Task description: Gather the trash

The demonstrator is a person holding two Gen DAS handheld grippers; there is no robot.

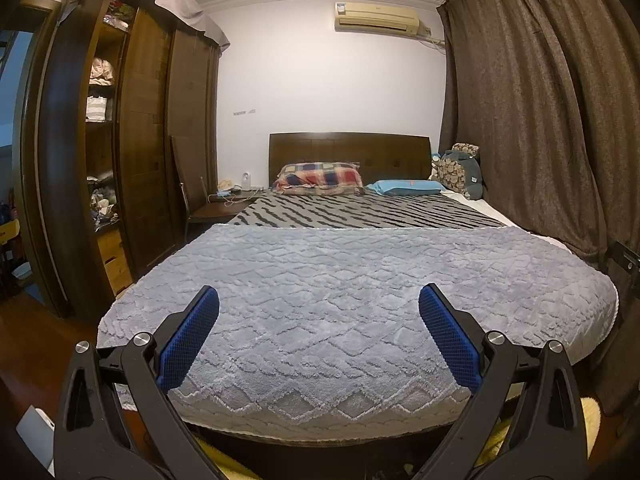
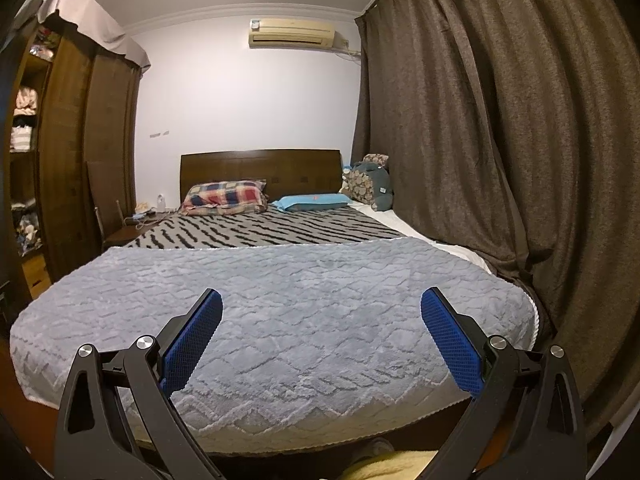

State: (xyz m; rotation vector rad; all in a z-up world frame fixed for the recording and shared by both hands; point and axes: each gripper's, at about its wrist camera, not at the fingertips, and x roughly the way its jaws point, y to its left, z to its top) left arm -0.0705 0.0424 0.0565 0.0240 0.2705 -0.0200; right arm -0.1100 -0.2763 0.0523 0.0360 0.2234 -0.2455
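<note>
Nearest the cameras, the left gripper (image 1: 319, 300) and the right gripper (image 2: 321, 302) are both spread wide with nothing between the blue pads (image 1: 188, 344); both hang at the foot of the bed (image 1: 352, 424), aimed along it.

Beyond the fingers lies a grey textured blanket (image 1: 340, 300), then a striped cover (image 1: 360, 212), then a plaid pillow (image 1: 320, 178), a blue pillow (image 1: 408, 187) and a stuffed toy (image 1: 460, 172) against the headboard (image 1: 348, 148).

Step in hand, as a judgement: search. No trash can be identified in either view, and no bin is visible; the bedding surface shows no loose items. The next move calls for redirecting the cameras toward the floor or the bedside area before any grasp is attempted.

View differences:
- The left wrist view shows more of the open wardrobe (image 1: 104, 128), the wooden floor (image 1: 36, 340) and a white object (image 1: 38, 436) at the lower left edge, identity unclear
- The right wrist view shows more of the curtain (image 2: 500, 160) and a yellowish fabric (image 2: 392, 466) below the bed's foot
</note>
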